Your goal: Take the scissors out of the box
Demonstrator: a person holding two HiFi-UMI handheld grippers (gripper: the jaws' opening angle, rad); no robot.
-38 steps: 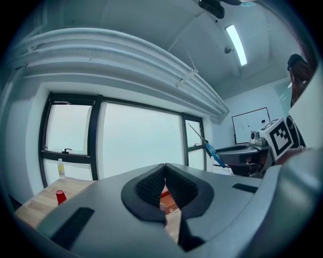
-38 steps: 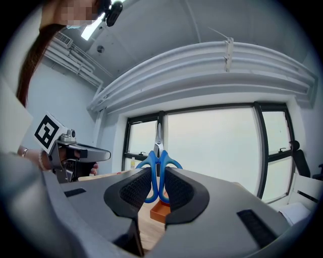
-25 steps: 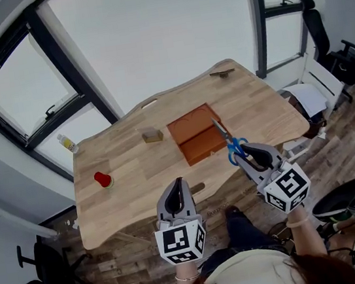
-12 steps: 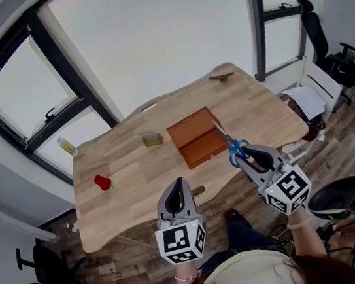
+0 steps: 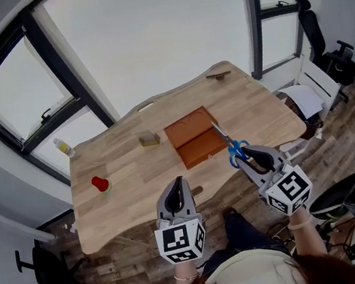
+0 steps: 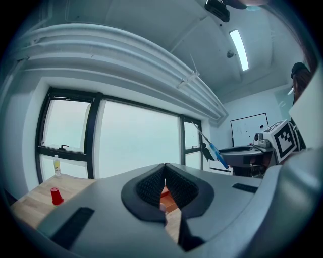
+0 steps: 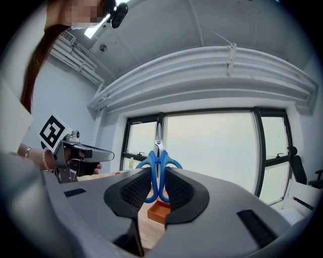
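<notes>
Blue-handled scissors (image 5: 232, 144) are held up in the air, blades pointing away from me, with my right gripper (image 5: 245, 154) shut on the handles. In the right gripper view the handles (image 7: 158, 169) sit pinched between the two pads and the blades rise straight up. The orange-brown open box (image 5: 193, 137) lies on the wooden table (image 5: 130, 178) beyond the scissors, apart from them. My left gripper (image 5: 175, 186) hovers over the table's near edge, shut on nothing. In the left gripper view its pads (image 6: 151, 184) meet, and the scissors (image 6: 212, 146) show at the right.
On the table stand a red cup (image 5: 99, 182), a small bottle (image 5: 64, 147) at the far left, a small wooden block (image 5: 148, 138) and a dark item (image 5: 218, 74) at the far edge. Office chairs (image 5: 320, 37) stand at the right on the wooden floor.
</notes>
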